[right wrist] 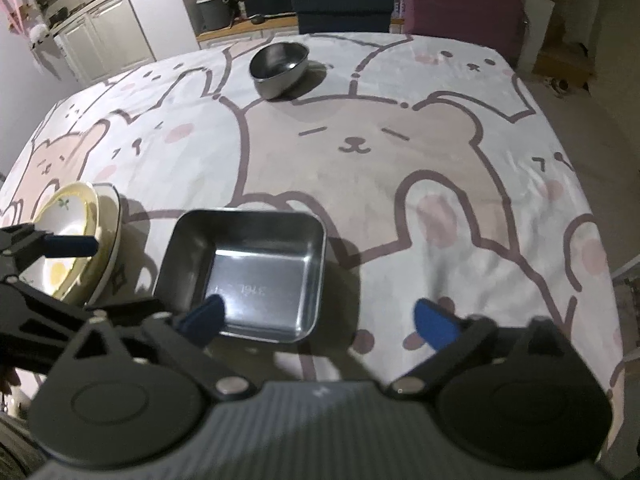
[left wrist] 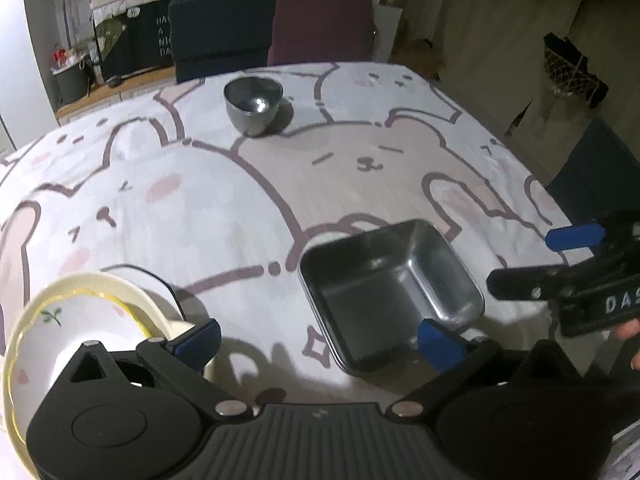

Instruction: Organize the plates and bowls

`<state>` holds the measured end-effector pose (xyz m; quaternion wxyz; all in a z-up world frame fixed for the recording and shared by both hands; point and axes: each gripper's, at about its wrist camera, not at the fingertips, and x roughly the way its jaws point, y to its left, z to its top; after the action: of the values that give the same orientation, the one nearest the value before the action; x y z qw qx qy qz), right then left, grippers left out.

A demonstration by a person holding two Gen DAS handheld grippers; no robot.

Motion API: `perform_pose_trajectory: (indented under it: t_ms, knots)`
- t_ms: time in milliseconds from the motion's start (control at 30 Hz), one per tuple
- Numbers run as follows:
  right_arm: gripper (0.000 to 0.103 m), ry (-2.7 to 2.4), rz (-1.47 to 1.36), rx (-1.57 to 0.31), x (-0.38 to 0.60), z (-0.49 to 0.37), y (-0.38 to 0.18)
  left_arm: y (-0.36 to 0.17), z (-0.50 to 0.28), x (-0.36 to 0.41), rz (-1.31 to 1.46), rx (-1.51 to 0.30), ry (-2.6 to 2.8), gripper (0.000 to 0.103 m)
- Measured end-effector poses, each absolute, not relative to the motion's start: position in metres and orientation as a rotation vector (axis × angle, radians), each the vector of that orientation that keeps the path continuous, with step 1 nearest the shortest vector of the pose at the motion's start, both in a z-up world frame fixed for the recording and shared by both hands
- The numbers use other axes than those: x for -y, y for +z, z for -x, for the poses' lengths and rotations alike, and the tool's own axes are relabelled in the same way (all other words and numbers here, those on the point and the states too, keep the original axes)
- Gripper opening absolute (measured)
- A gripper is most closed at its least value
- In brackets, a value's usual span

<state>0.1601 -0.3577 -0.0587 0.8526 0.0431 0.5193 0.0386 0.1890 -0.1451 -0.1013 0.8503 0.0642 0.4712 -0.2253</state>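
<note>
A square steel tray (left wrist: 384,292) (right wrist: 248,264) rests empty on the bear-print tablecloth close to both grippers. To its left is a stack of cream plates (left wrist: 80,320) (right wrist: 76,236), the top one with a yellow rim and a green sprig. A round steel bowl (left wrist: 254,106) (right wrist: 280,64) stands at the far side. My left gripper (left wrist: 318,340) is open, one pad by the plate stack and the other at the tray's near corner. The right gripper (right wrist: 320,320) is open too, its left pad over the tray's near rim. Neither holds anything.
The tablecloth (right wrist: 400,152) covers the whole table. A dark blue chair (left wrist: 220,32) and a maroon chair (left wrist: 324,28) stand behind the far edge, and another blue chair (left wrist: 600,172) sits at the right side. Cabinets and cluttered shelves fill the background.
</note>
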Motion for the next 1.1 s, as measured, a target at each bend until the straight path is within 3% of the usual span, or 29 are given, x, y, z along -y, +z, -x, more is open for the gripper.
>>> perform_pose_trajectory:
  t_ms: [500, 1100]
  knots:
    - [0.103, 0.006, -0.188, -0.851, 0.371, -0.184, -0.022, -0.06, -0.245, 0.117, -0.032, -0.859, -0.44, 0.103]
    - [0.103, -0.089, -0.272, -0.758, 0.346, -0.31, -0.043, -0.067, -0.346, 0.085, 0.141, -0.787, -0.328, 0.103]
